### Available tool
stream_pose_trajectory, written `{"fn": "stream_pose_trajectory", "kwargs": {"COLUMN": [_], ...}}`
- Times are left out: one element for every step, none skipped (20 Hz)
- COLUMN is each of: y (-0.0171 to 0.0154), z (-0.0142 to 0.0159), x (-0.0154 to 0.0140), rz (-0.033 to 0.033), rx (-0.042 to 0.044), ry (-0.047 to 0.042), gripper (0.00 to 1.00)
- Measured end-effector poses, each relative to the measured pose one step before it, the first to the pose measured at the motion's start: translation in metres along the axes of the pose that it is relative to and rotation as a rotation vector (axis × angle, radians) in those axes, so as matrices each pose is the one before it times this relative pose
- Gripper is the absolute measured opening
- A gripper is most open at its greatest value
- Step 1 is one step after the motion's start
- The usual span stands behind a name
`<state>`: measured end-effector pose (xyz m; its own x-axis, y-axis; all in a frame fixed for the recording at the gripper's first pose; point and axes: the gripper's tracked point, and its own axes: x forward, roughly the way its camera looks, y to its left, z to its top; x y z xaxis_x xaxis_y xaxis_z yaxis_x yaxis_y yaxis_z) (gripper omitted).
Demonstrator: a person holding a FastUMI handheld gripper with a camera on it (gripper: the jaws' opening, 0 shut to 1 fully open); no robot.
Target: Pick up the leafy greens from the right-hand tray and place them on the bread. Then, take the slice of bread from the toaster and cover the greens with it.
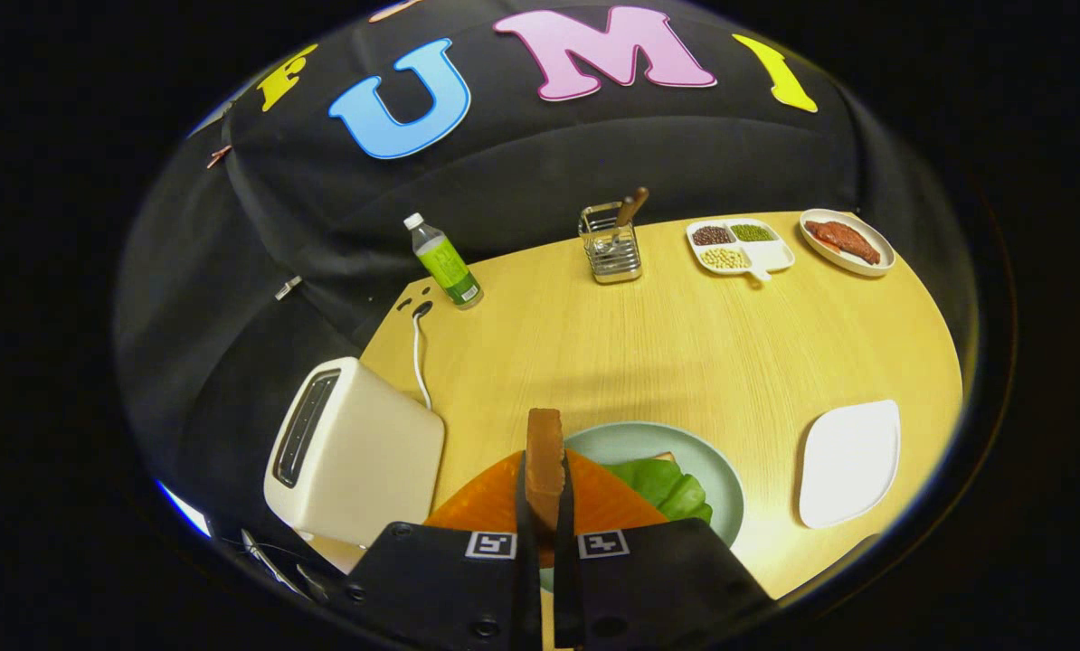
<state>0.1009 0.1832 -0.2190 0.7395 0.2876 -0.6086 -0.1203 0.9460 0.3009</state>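
Spreading across most of the scene, one pale wooden table (685,344) stands against the black cloth wall (522,172) of the booth. One cream toaster (350,452) sits at the table's near left, its slot side turned toward the cloth, and a single white cord (420,362) runs from behind it to a hole in the tabletop.

One pale green plate (721,470) lies just ahead of the gripper (544,506). On it rest the leafy greens (667,484), with a corner of the lower bread (665,457) peeking out behind them. Something orange (603,502) sits between the greens and the fingers; I cannot tell what it is.

One empty white tray (852,461) lies to the right of the plate, apart from it.

The two black fingers are drawn narrow, and both press on the one slice of toasted bread (544,461), which stands upright on edge between them, above the near rim of the plate.

At the far side of the table there are four smaller things: one oval dish holding a reddish-brown piece of food (846,240), one divided dish (741,246) with three fills of beans or grains, one metal holder (611,244) with a wooden handle sticking up, and one bottle with a green label (443,260).
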Motion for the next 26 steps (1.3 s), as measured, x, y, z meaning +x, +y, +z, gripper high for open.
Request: {"fn": "stream_pose_trajectory", "kwargs": {"y": [-0.00488,-0.00479,-0.00517,-0.00594,-0.00818,-0.00755,-0.00739,-0.0069,-0.00819,-0.00338,-0.0043,-0.00743,-0.00719,-0.00614,-0.00392,-0.00248,-0.00271,-0.00269,-0.0039,-0.00034,-0.00225,-0.00157,-0.00162,-0.00072,-0.00227,-0.00172], "z": [-0.00306,-0.00217,-0.00059,-0.00035,-0.00106,-0.00116,-0.00166,-0.00143,-0.00131,-0.0025,-0.00436,-0.00411,-0.00198,-0.00043,-0.00317,-0.00138,-0.00101,0.00341,0.00404,0.00448,0.00509,0.00904,0.01002,0.01279,0.01532,0.01495], "x": [0.00133,0.0011,0.00067,0.00063,0.0009,0.00102,0.00071,0.00009,0.00199,0.0016,-0.00057,0.00005,0.00192,0.00117,0.00184,-0.00154,-0.00386,-0.00476,-0.00653,-0.00596,-0.00818,-0.00754,-0.00919,-0.01073,-0.01155,-0.01069], "rz": [-0.00385,-0.00443,-0.00505,-0.011,-0.01697,-0.01939,-0.01718,-0.01715,-0.02176,-0.00403,-0.01238,-0.01887,-0.02128,-0.02189,-0.01325,-0.00609,-0.00245,-0.0041,-0.00649,0.00229,-0.00795,-0.00271,-0.00208,-0.00344,-0.00552,-0.00407], "rx": [0.01175,0.01286,0.01233,0.00717,0.00022,-0.00531,-0.00486,-0.00009,0.00215,0.00513,0.00261,-0.0004,-0.00439,-0.01187,-0.01468,-0.01231,-0.0085,-0.00611,-0.00658,-0.00592,-0.01067,-0.0121,-0.01283,-0.01522,-0.01646,-0.01706], "ry": [0.00484,0.00255,-0.00243,-0.00245,-0.00201,0.00025,0.0016,-0.003,-0.00698,0.00066,0.00544,0.00397,-0.00138,-0.00127,0.00183,0.00426,-0.00182,-0.01446,-0.01941,-0.01358,-0.02055,-0.0234,-0.02549,-0.03262,-0.03907,-0.03951], "gripper": [0.1,0.1,0.1,0.1,0.11,0.13,0.15,0.19,0.24,0.3,0.32,0.37,0.41,0.52,0.58,0.64,0.68,0.72,0.75,0.78,0.86,0.94,0.94,0.94,0.94,0.98]}}
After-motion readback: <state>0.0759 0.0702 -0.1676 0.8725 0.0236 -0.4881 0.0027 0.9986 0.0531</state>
